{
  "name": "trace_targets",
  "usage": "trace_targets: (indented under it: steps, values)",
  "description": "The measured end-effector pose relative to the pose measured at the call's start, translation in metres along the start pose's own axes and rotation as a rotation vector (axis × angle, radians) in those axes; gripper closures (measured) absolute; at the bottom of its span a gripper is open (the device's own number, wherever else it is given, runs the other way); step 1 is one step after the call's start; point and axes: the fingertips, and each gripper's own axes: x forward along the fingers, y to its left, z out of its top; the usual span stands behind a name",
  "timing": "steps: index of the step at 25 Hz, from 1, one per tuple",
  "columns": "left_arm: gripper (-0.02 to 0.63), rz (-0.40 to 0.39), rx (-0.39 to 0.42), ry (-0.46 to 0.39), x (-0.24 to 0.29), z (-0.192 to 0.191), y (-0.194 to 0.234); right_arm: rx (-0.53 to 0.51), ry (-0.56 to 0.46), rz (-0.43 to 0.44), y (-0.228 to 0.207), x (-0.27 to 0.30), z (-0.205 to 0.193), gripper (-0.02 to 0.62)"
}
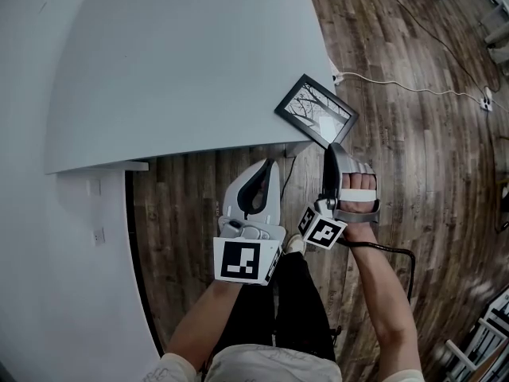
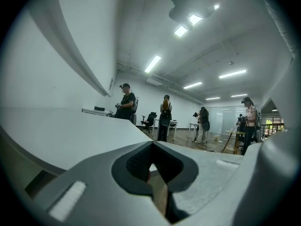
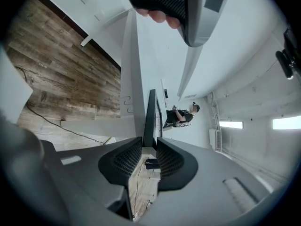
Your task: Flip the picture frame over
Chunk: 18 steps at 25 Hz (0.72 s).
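Note:
A black picture frame [image 1: 316, 111] with a tree print lies face up on the white table [image 1: 183, 62], its near corner overhanging the table's corner. My right gripper [image 1: 332, 148] is turned on its side at that corner. In the right gripper view the frame's thin dark edge [image 3: 151, 112] runs in between the jaw tips of the right gripper [image 3: 149, 142], which are closed down to its thickness. My left gripper [image 1: 266, 169] hovers off the table's front edge, left of the frame. In its own view the left gripper [image 2: 151, 147] is shut with nothing in it.
Wood floor lies below and to the right of the table. A white cable [image 1: 413, 82] runs across the floor to a socket block [image 1: 486, 98]. Several people [image 2: 164, 119] stand far off in the room. A person's legs [image 1: 294, 309] are below the grippers.

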Motion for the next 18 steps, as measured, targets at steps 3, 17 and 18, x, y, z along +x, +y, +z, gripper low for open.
trace_targets:
  steps: [3, 17, 18]
  values:
    - [0.606, 0.001, -0.002, 0.009, -0.001, -0.002, 0.000, 0.000, -0.003, -0.009, -0.003, 0.000, 0.001, 0.492]
    - [0.606, -0.004, 0.007, 0.006, 0.001, 0.003, -0.005, 0.048, -0.080, -0.082, -0.026, -0.012, 0.009, 0.506]
    - [0.606, -0.002, 0.003, -0.005, 0.002, 0.006, -0.006, 0.048, -0.075, -0.078, -0.025, -0.011, 0.007, 0.506]
